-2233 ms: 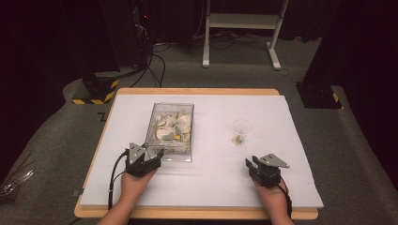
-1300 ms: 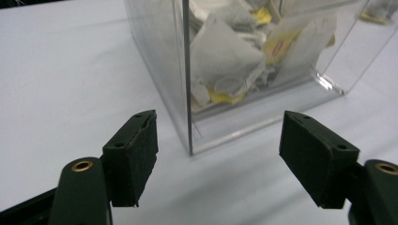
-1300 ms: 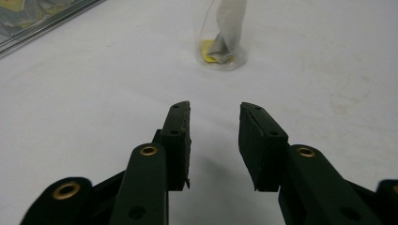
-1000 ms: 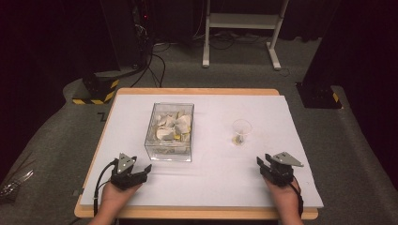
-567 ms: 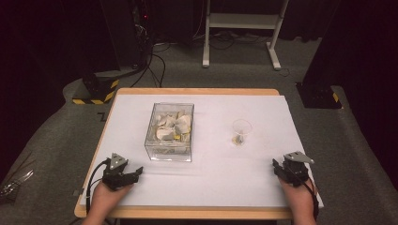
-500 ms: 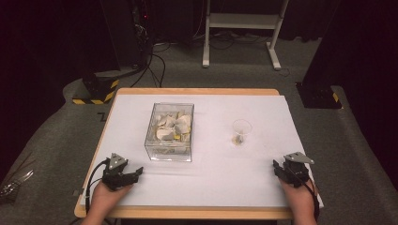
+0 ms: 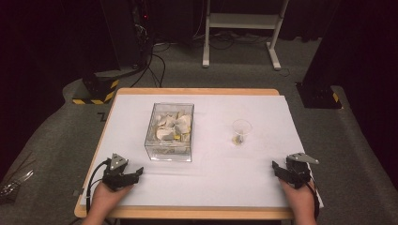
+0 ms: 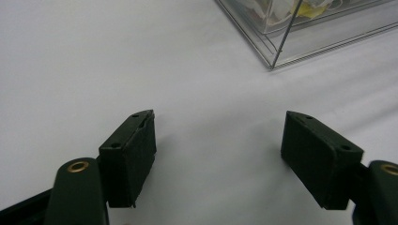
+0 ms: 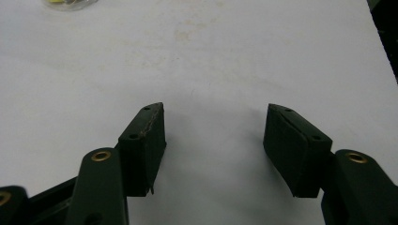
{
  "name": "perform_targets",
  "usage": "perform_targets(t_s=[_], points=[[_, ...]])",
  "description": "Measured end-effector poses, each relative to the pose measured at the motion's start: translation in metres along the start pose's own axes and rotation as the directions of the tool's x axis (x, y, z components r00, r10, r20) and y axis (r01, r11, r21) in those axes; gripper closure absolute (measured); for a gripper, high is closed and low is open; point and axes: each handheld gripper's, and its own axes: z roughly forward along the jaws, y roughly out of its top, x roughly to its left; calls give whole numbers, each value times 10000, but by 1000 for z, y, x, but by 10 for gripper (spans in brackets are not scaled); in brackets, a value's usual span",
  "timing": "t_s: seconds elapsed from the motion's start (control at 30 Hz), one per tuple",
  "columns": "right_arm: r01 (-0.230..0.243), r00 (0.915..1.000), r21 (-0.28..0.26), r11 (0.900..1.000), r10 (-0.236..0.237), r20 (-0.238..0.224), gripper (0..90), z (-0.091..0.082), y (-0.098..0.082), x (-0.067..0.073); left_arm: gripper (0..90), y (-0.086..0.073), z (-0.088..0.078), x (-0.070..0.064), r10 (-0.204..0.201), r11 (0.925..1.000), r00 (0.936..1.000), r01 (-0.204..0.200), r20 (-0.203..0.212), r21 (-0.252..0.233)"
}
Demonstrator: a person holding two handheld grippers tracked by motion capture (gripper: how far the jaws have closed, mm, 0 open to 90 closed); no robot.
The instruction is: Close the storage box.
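1. The left gripper (image 7: pixel 133 174) rests on the white table (image 7: pixel 220 178) near its front left corner, held by the left hand (image 7: pixel 105 197).
2. Its fingers (image 8: pixel 129 157) are spread wide with nothing between them, just bare table.
3. The box (image 7: pixel 171 131), a clear one with crumpled pale pieces and a bit of yellow inside, stands ahead of the left fingers and a little to their right, apart from them; in the left gripper view its near corner (image 8: pixel 277 58) shows beyond the right-hand finger.
4. The right gripper (image 7: pixel 278 167) sits near the front right corner of the table, held by the right hand (image 7: pixel 298 199), with its grey plate on top.
5. Its fingers (image 9: pixel 143 145) have just been opening and stand spread, with only table between them.
6. The cup (image 7: pixel 241 131), small and clear with something yellowish at the bottom, stands ahead of the right fingers and to their left, well apart; in the right gripper view its base (image 9: pixel 70 3) shows at the top left edge.
7. Box and cup stand apart from each other, the box left of the cup.
8. Neither gripper touches box or cup.
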Motion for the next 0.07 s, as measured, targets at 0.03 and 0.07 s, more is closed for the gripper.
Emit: perform_targets(t_s=[0.03, 0.07], points=[[14, 10000, -12, 10000, -14, 12, 388, 0, 0, 0, 268, 0, 0, 0, 3, 10000, 10000, -3, -7, -4], [18, 10000, -12, 10000, -18, 21, 387, 0, 0, 0, 268, 0, 0, 0, -11, 10000, 10000, 11, -7, -1]])
